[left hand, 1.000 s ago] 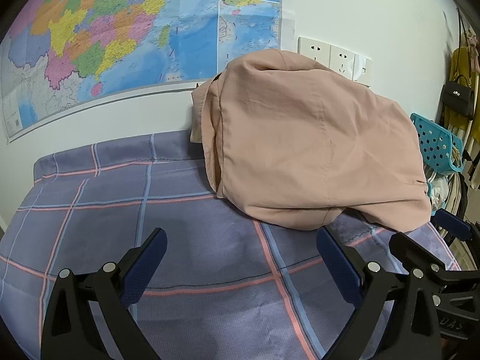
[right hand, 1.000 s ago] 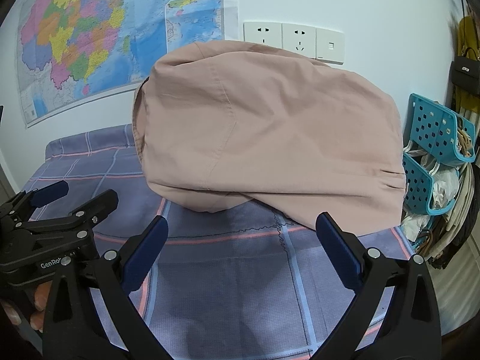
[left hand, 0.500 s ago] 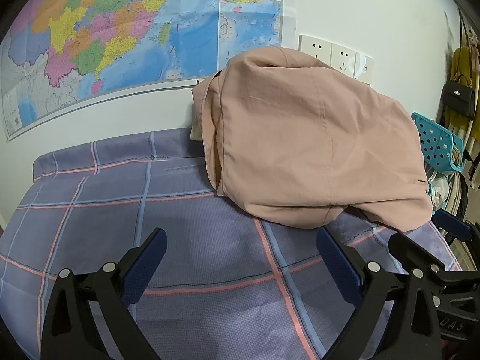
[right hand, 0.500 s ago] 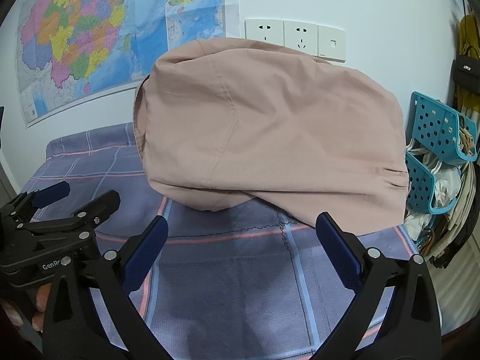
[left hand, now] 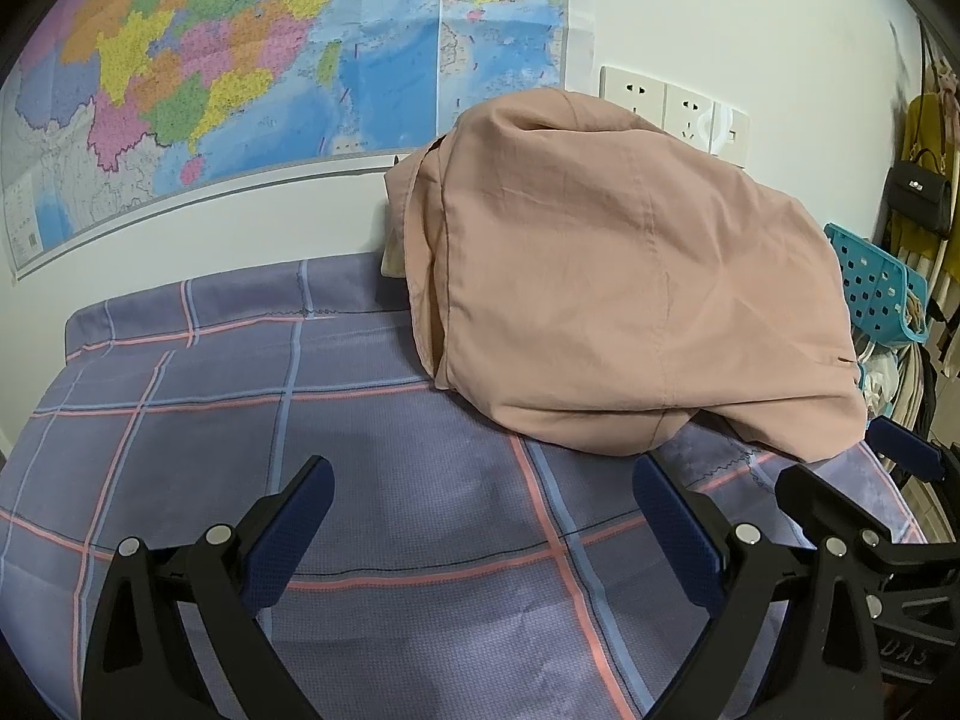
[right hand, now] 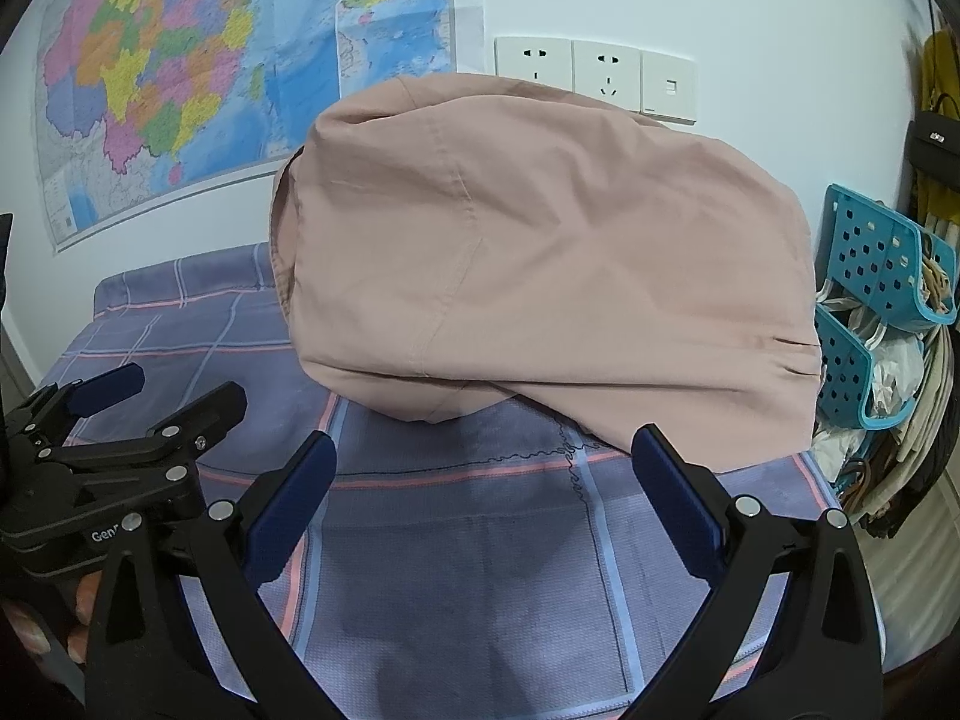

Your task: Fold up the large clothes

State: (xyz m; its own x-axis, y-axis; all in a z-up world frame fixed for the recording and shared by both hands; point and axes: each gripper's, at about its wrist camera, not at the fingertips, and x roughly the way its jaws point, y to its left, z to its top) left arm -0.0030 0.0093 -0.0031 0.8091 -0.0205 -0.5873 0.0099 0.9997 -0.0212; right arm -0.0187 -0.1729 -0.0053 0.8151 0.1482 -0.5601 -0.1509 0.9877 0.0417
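Pink garment point(left hand: 624, 300) lies in a folded, rounded heap on the far right part of the bed, resting on the purple checked sheet point(left hand: 240, 408) and reaching up in front of the wall sockets point(right hand: 594, 75); seams run across its top face and its near edge curls under. A pale item point(left hand: 393, 255) shows at the garment's far left edge, against the wall; cannot tell what it is. Left gripper point(left hand: 483, 516) hovers over the near part of the sheet, jaws spread wide, blue pads point(left hand: 288, 525) facing each other, nothing between them; clear of the garment. Right gripper point(right hand: 483, 492) likewise spread wide and empty, just short of the garment's near edge, its right pad close to the cloth but apart from it. In the right wrist view the left gripper point(right hand: 150, 402) appears at the left, a person's fingers point(right hand: 27, 630) below it. Map point(left hand: 198, 60) covers the wall at far left. Blue perforated baskets point(right hand: 882, 252) with bags sit to the right of the bed; a black handbag point(left hand: 921, 192) hangs above them.
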